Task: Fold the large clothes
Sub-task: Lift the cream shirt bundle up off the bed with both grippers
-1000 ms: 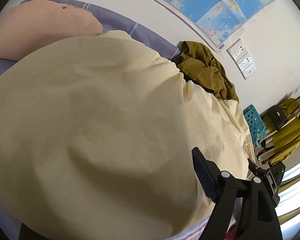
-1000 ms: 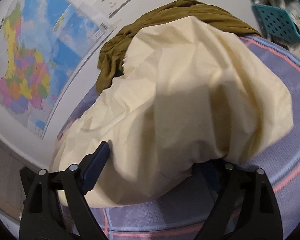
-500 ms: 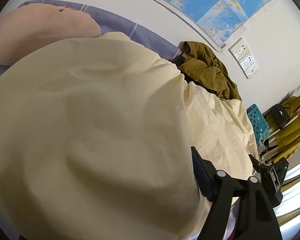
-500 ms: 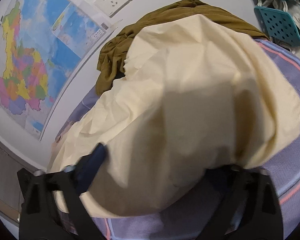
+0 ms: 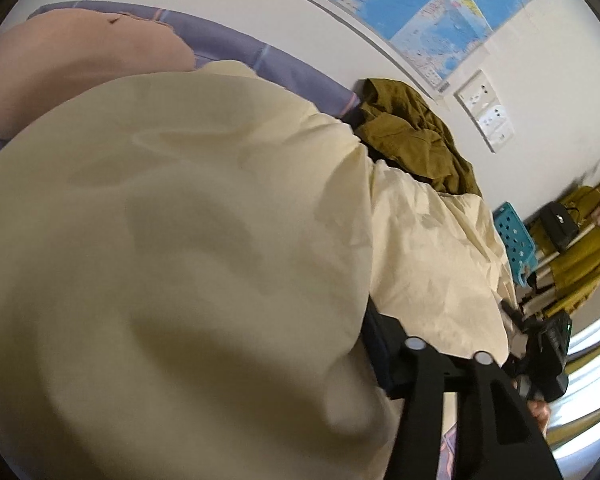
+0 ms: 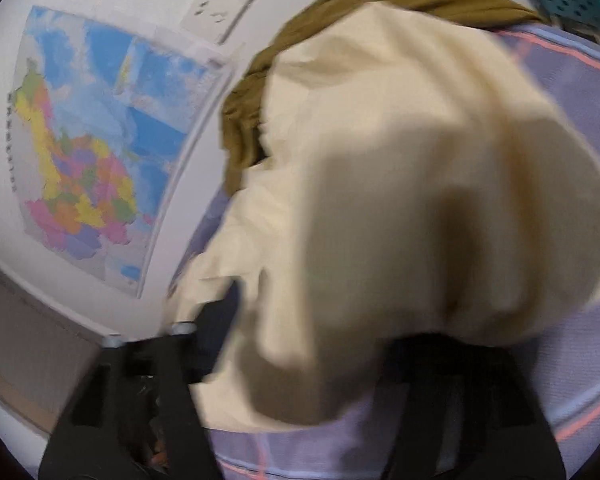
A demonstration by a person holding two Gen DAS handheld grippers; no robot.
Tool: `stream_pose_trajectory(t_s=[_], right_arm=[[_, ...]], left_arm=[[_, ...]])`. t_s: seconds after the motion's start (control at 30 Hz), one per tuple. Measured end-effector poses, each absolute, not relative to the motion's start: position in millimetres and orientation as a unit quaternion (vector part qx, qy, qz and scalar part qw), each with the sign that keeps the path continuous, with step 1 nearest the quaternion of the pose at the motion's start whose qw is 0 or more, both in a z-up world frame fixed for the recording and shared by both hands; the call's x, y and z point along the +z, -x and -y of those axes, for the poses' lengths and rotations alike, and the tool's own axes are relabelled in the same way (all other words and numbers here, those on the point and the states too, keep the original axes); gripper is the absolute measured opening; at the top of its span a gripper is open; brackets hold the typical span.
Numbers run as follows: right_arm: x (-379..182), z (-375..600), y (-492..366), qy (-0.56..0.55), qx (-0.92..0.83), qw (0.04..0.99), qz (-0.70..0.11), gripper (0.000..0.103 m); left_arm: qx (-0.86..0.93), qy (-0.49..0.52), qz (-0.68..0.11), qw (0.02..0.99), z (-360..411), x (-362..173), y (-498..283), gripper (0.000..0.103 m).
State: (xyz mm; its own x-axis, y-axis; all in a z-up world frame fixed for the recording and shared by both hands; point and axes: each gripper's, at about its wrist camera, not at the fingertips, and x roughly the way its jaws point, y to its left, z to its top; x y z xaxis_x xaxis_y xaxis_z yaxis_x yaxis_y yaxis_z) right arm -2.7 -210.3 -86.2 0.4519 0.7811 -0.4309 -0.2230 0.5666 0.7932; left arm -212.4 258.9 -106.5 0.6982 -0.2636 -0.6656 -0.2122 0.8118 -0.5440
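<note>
Two grippers work one cream cloth (image 5: pixel 204 248) heaped on the bed (image 6: pixel 572 92). Left gripper (image 5: pixel 260 360) is closing with cloth between its fingers; right gripper (image 6: pixel 328 332) is opening wide, cloth draped between. Loose bulk could slip and spoil the fold.

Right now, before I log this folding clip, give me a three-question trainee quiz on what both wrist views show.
1. True or false: the olive-green garment lies between the cream garment and the wall.
2. What hangs on the wall left of the sockets in the right wrist view? A) mirror B) map C) clock
3. Fill in: the cream garment lies on a purple ____ with pink stripes.

Key: 1 true; 2 B, the map; 3 bedsheet.
</note>
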Motion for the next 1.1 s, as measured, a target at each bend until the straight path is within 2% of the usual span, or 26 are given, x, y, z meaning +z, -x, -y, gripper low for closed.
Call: stream_pose_trajectory(t_s=[0.03, 0.07, 0.13, 0.17, 0.2, 0.23, 0.3, 0.4, 0.5, 0.57, 0.63, 0.7, 0.77, 0.83, 0.93, 1.03, 1.1], right_arm=[[-82, 204, 1, -0.321, 0.324, 0.786, -0.417, 0.088], [-80, 192, -1, -0.290, 0.319, 0.796, -0.425, 0.087], [-80, 174, -3, -0.237, 0.310, 0.815, -0.428, 0.076], [-80, 171, -4, -0.228, 0.309, 0.819, -0.426, 0.073], [-81, 170, -4, -0.228, 0.311, 0.818, -0.427, 0.060], [-83, 171, -6, -0.237, 0.315, 0.813, -0.430, 0.048], [-90, 179, -12, -0.263, 0.325, 0.797, -0.436, 0.037], [-93, 183, -15, -0.273, 0.339, 0.786, -0.439, 0.038], [-93, 183, -21, -0.277, 0.347, 0.779, -0.443, 0.042], [-94, 185, -23, -0.287, 0.353, 0.772, -0.444, 0.047], [-93, 184, -25, -0.297, 0.366, 0.766, -0.436, 0.061], [-89, 177, -26, -0.286, 0.369, 0.771, -0.432, 0.065], [-86, 166, -24, -0.253, 0.361, 0.785, -0.436, 0.059], [-88, 162, -25, -0.235, 0.352, 0.790, -0.443, 0.039], [-89, 169, -28, -0.268, 0.372, 0.770, -0.443, 0.021], [-73, 168, -23, -0.262, 0.391, 0.770, -0.431, 0.015], [-57, 166, -19, -0.257, 0.403, 0.773, -0.417, 0.014]], left_arm=[[-0.021, 0.306, -0.389, 0.869, -258, -107, 211, 0.068], [-0.024, 0.306, -0.390, 0.868, -256, -106, 210, 0.070], [-0.018, 0.296, -0.393, 0.870, -252, -105, 206, 0.070], [-0.014, 0.290, -0.395, 0.872, -250, -104, 205, 0.069], [-0.009, 0.286, -0.397, 0.872, -249, -104, 204, 0.066], [-0.003, 0.282, -0.399, 0.872, -249, -104, 204, 0.059], [0.006, 0.287, -0.403, 0.869, -252, -104, 203, 0.051], [0.009, 0.287, -0.405, 0.868, -253, -104, 203, 0.049], [0.006, 0.287, -0.403, 0.869, -252, -104, 201, 0.055], [0.002, 0.294, -0.400, 0.868, -253, -104, 200, 0.061], [0.000, 0.294, -0.400, 0.868, -252, -104, 199, 0.064], [0.001, 0.291, -0.402, 0.868, -251, -103, 198, 0.064], [0.005, 0.284, -0.404, 0.870, -249, -103, 198, 0.060], [0.009, 0.280, -0.406, 0.870, -250, -102, 199, 0.053], [0.004, 0.284, -0.408, 0.867, -251, -100, 199, 0.041], [0.000, 0.270, -0.405, 0.873, -251, -88, 199, 0.029], [-0.006, 0.266, -0.399, 0.877, -252, -79, 199, 0.025]])
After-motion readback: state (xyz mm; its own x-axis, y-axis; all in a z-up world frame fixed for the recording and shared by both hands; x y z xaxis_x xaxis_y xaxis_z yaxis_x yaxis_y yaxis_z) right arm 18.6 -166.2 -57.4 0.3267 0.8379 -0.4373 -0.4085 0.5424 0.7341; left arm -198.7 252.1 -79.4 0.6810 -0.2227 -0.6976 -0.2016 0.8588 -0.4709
